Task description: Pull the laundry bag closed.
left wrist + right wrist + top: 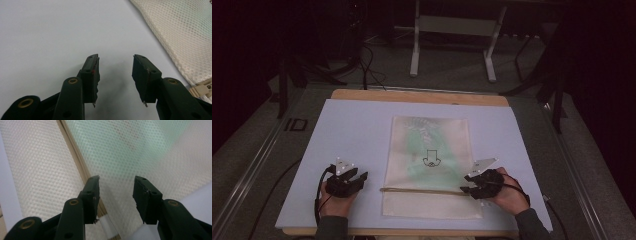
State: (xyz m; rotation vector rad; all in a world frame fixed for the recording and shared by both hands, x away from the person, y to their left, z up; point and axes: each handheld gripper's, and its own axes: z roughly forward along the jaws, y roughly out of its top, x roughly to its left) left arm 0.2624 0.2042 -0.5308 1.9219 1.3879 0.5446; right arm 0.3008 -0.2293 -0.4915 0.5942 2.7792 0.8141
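Right, my cream mesh zip bag [429, 165] with something green inside lies flat mid-mat; both grippers are wide and empty — left gripper [115, 75] just beside its left edge, right gripper [116, 195] over its right edge by the tan zipper band [422, 190]. Risk: pinching mesh instead of zipper — bunching the bag.

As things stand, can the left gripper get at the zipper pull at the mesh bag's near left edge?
Probably yes. The left gripper is open over bare mat, with the zipper pull lying just beside it at the edge of the mesh bag. Nothing lies between them.
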